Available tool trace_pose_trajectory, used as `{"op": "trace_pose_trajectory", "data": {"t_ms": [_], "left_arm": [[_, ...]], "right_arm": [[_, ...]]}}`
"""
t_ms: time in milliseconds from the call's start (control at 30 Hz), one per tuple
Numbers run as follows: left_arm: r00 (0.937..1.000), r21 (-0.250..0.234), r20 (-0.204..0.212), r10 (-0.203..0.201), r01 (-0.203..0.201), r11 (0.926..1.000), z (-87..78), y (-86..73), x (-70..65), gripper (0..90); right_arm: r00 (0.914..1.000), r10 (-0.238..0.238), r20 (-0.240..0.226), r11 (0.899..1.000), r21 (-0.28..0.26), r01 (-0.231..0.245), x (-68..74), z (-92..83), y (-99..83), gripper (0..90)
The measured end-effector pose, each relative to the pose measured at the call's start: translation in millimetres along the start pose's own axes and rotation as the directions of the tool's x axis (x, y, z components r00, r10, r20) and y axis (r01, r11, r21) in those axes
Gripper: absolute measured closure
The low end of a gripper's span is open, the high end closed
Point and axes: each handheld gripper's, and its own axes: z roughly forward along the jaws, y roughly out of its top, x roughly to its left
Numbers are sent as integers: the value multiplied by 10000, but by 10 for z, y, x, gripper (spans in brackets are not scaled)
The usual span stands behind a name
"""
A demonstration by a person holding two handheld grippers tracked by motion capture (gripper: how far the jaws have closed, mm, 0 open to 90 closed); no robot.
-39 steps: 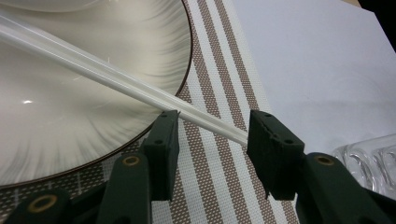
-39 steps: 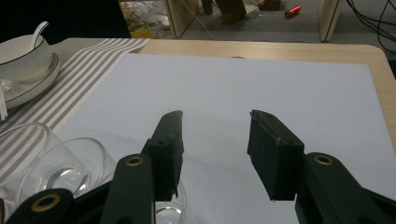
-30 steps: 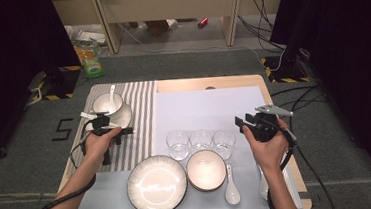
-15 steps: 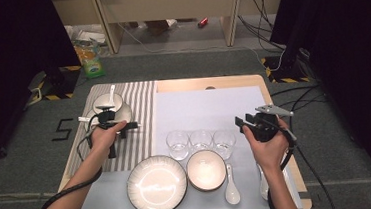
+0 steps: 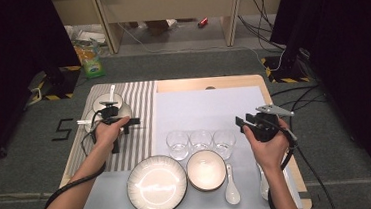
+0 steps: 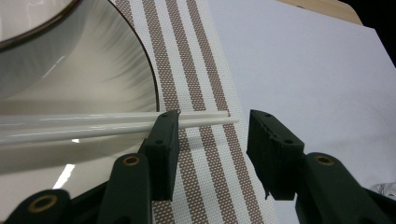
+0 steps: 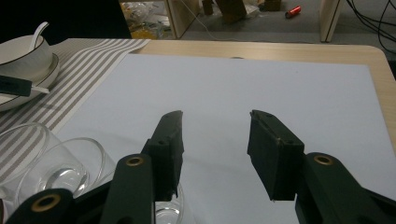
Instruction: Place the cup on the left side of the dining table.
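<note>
Nearest, grey mat point(image 5: 105, 196) with plate point(image 5: 156, 185), bowl point(image 5: 206, 170), two spoons. Beyond, three glasses point(image 5: 200, 142) on white sheet point(image 5: 209, 107); right gripper point(image 5: 247, 121) hovering, jaws spread, empty. Left gripper point(image 6: 212, 135) over striped placemat point(image 5: 141, 108), jaws parted, white chopsticks point(image 6: 93, 125) lying across beside stacked dish point(image 6: 70, 74). Farther off, grey carpet point(image 5: 180, 65), cables, dark curtains.

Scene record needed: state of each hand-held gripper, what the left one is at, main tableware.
left hand-held gripper: jaws open, around the chopstick tips, not clamped
chopsticks: white pair, lying across the plate, tips over the striped mat
right hand-held gripper: open, empty, above the white mat
glasses: three in a row
near edge: large plate, bowl, spoon
</note>
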Motion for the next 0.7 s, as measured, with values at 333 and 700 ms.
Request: {"op": "trace_pose_trajectory", "data": {"t_ms": [333,700], "left_arm": [[9999,-71,-127,21,-22,10000,60,53,-10,533],[9997,-112,-102,208,-209,9997,60,53,-73,530]], "right_arm": [[10000,60,13,10000,15,-60,-2,-5,-2,551],[10000,84,8,10000,1,-84,-2,-10,1,550]]}}
